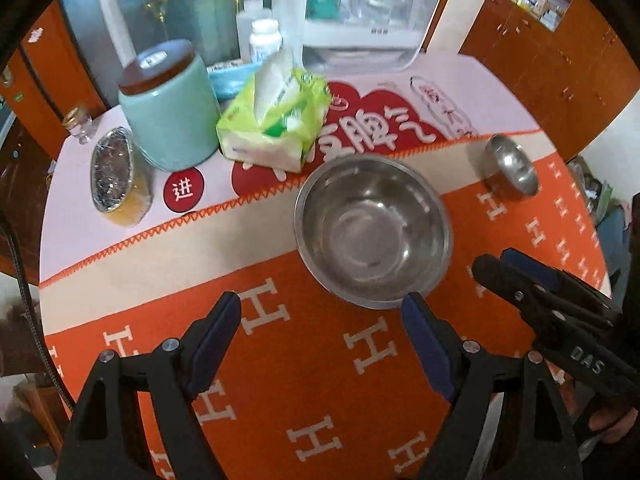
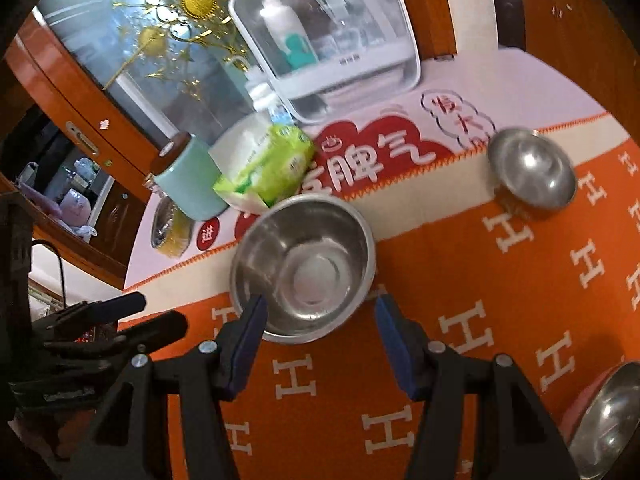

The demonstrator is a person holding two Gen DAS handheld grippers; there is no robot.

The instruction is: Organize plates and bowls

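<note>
a large steel bowl [image 1: 374, 230] sits upright on the orange cloth [image 1: 304, 360], a small bowl [image 1: 510, 168] well apart behind it. both the left gripper [image 1: 322, 312] and right gripper [image 2: 318, 316] hover near its rim, released and holding nothing. a tissue pack [image 1: 276, 120] and green jar [image 1: 168, 108] stand behind.

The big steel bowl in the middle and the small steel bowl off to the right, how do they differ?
The big steel bowl is clearly wider and deeper than the small steel bowl. The big steel bowl sits just ahead of both open claws, the left claw and the right claw, while the small steel bowl sits farther back to the right. The big one lies across the orange cloth's cream border; the small one sits beside that edge. Both are shiny metal, upright and empty.
</note>
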